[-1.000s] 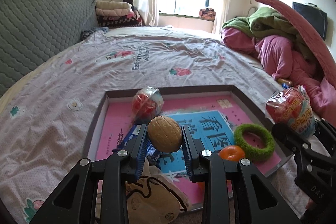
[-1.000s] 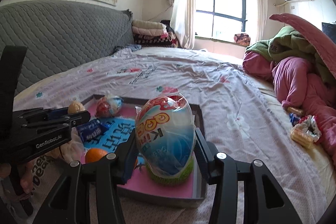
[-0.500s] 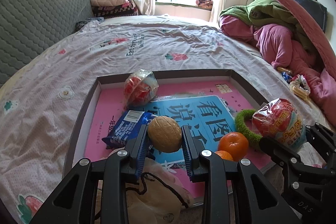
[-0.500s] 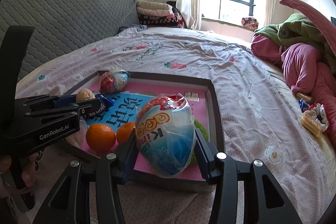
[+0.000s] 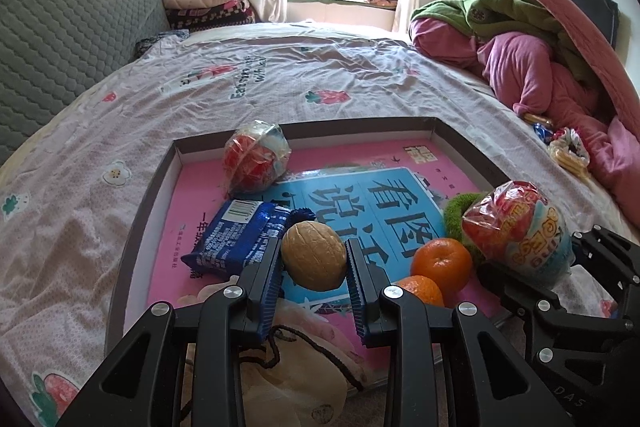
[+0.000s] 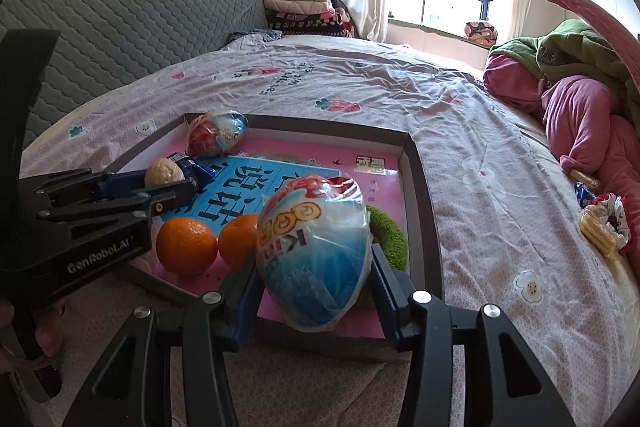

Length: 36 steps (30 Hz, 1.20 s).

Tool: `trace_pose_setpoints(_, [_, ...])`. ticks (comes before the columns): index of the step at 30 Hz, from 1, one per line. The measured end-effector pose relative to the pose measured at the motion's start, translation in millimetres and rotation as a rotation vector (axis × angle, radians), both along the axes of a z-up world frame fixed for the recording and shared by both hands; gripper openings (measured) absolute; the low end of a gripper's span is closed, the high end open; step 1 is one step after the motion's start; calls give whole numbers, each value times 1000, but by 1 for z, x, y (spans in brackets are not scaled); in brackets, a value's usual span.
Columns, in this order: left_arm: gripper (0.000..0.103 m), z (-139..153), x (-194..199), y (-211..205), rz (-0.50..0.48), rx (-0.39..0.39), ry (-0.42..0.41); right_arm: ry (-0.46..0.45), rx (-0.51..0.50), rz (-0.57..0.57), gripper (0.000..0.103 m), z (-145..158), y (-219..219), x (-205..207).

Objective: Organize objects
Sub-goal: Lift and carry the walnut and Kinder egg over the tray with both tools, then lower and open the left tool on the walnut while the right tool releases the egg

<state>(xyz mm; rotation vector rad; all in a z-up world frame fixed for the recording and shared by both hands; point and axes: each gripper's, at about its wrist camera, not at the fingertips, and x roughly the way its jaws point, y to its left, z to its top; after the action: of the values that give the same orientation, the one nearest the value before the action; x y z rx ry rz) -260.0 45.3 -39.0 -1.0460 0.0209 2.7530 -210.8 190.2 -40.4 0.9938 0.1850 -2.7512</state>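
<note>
My left gripper (image 5: 314, 269) is shut on a tan walnut (image 5: 314, 255), held over the near part of a shallow pink-lined box lid (image 5: 360, 125) on the bed. The right gripper (image 6: 314, 273) is shut on a plastic-wrapped toy egg (image 6: 314, 251), low over the lid's near right corner. Inside the lid lie a second wrapped egg (image 5: 256, 157), a blue snack packet (image 5: 240, 237), two oranges (image 5: 442, 263) and a green fuzzy ring (image 5: 454, 213). A cream drawstring pouch (image 5: 288, 383) lies under my left fingers.
The lid (image 6: 420, 179) rests on a pink floral bedsheet (image 5: 280, 83). Piled pink and green bedding (image 5: 520, 67) fills the right side, with loose snack packets (image 6: 600, 223) beside it. A grey quilted headboard (image 6: 120, 27) stands at the left. A hand (image 6: 44, 331) grips the left tool.
Both views have tipped downward and the lid with its contents now shows more fully. The right gripper with the egg has sunk toward the lid's near right corner. Both grips are unchanged.
</note>
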Motion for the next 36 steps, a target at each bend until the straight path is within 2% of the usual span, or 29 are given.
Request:
trace_pose_setpoints(8, [32, -2, 1, -1, -26, 44, -34, -5, 2, 0, 50, 1, 0, 1])
trace_pose_setpoints(13, [32, -1, 4, 1, -40, 43, -38, -7, 2, 1, 50, 1, 0, 1])
trace_pose_setpoints(17, [36, -1, 3, -1, -34, 54, -46, -5, 7, 1, 50, 1, 0, 2])
trace_pose_setpoints(31, [41, 4, 9, 1, -42, 47, -17, 26, 14, 4, 51, 6, -1, 6])
trace_pose_setpoints(36, [50, 9, 13, 2, -44, 37, 0, 45, 13, 1, 53, 9, -1, 10])
